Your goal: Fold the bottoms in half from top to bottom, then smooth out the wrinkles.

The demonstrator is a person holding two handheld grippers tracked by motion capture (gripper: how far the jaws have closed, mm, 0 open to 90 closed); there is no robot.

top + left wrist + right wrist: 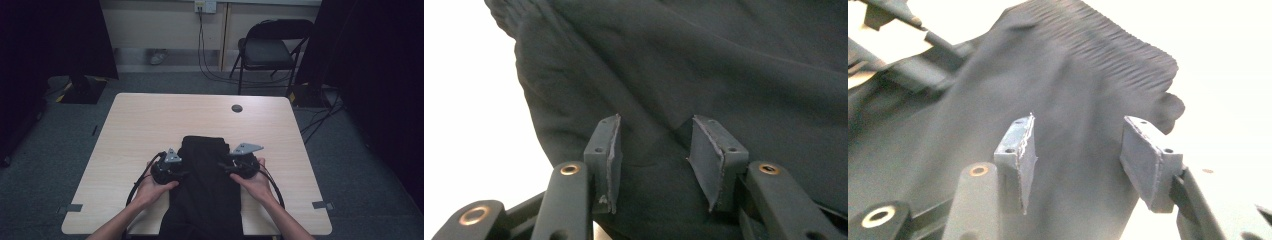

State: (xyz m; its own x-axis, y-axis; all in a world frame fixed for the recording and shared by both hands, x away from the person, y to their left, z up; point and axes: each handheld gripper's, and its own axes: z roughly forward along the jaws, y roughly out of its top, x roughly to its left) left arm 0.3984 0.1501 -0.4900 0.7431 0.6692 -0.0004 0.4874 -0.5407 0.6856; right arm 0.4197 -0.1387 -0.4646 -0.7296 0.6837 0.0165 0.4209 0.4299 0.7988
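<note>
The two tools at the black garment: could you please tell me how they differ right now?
The left tool sits at the black garment's left edge, the right tool at its right edge. The left tool's grey plate lies lower than the right's. Both stand open over the cloth, gripping nothing.

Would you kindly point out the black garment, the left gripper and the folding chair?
black garment (207, 185), high view, on its middle cloth.
left gripper (654, 150), left gripper view, midway between its fingertips.
folding chair (265, 50), high view, on its seat.

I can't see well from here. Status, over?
Left gripper open over black garment. Right gripper open at its ribbed edge. Nothing in the way on table.
</note>
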